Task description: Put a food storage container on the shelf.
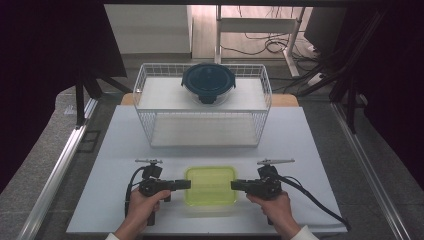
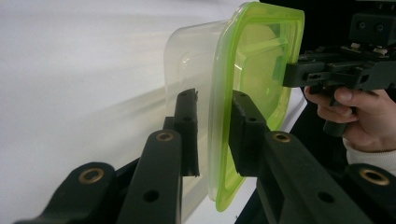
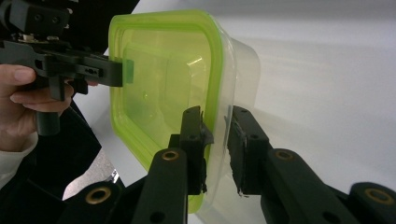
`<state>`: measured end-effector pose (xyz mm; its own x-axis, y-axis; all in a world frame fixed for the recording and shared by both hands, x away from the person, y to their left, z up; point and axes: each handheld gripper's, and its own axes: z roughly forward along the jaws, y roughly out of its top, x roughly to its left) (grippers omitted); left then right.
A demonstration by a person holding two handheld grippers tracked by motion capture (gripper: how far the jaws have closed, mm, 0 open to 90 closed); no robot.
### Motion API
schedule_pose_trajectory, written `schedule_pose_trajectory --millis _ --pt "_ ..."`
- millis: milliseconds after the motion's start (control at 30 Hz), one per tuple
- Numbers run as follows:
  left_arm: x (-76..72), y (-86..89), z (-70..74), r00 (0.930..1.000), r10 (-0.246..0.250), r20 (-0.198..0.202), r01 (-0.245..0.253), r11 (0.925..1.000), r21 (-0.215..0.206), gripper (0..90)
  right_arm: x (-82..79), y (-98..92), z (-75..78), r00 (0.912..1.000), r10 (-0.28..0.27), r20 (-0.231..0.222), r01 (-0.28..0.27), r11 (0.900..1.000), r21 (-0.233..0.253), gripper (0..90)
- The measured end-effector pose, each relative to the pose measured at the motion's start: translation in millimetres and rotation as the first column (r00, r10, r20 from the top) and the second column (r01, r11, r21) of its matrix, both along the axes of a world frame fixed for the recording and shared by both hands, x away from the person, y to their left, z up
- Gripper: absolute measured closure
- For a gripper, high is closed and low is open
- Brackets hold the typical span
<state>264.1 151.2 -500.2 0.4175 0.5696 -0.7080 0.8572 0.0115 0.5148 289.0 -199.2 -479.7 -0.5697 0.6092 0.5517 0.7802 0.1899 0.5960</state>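
A clear rectangular container with a green lid [image 1: 210,186] sits near the front edge of the white table [image 1: 300,145]. My left gripper [image 1: 188,184] meets its left end and my right gripper [image 1: 233,185] its right end, both held level by a person's hands. In the left gripper view the jaws of my left gripper [image 2: 214,95] sit on either side of the lid's rim [image 2: 219,154], and the right gripper [image 2: 290,74] clamps the far edge. In the right gripper view my right gripper [image 3: 215,112] pinches the rim [image 3: 215,70], while the left gripper [image 3: 116,72] holds the lid's far tab.
A white wire basket [image 1: 150,125] stands across the middle of the table. A round container with a dark blue lid [image 1: 208,81] rests on its top. Metal rails run along both sides of the table. Bare white surface lies between the basket and the green-lidded container.
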Motion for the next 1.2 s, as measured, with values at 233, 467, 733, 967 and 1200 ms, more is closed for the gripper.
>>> schedule_pose_trajectory --millis 233,467,733,967,1200 --pt "-1.8 1.2 9.0 0.9993 -0.003 0.037 0.002 1.0000 0.004 76.0 -5.0 4.3 11.4 0.9968 0.023 0.076 -0.019 0.998 -0.053 75.0" --pt "-0.2 1.8 16.5 0.9982 -0.017 0.057 0.018 0.9998 -0.008 75.9 -3.6 1.2 19.1 0.9963 0.024 0.083 -0.022 0.999 -0.025 75.1" --pt "8.1 1.2 37.5 0.9942 -0.021 0.105 0.021 0.9998 0.001 75.7 1.9 1.8 35.4 0.9900 0.033 0.137 -0.028 0.999 -0.038 75.1" --pt "12.1 1.1 53.2 0.9902 -0.021 0.138 0.020 0.9998 0.004 75.6 5.8 0.0 50.5 0.9844 0.030 0.173 -0.025 0.999 -0.027 75.1" --pt "13.1 4.6 65.9 0.9866 -0.010 0.163 0.010 0.9999 -0.004 75.7 9.2 3.3 66.8 0.9785 0.042 0.202 -0.036 0.999 -0.032 75.1"
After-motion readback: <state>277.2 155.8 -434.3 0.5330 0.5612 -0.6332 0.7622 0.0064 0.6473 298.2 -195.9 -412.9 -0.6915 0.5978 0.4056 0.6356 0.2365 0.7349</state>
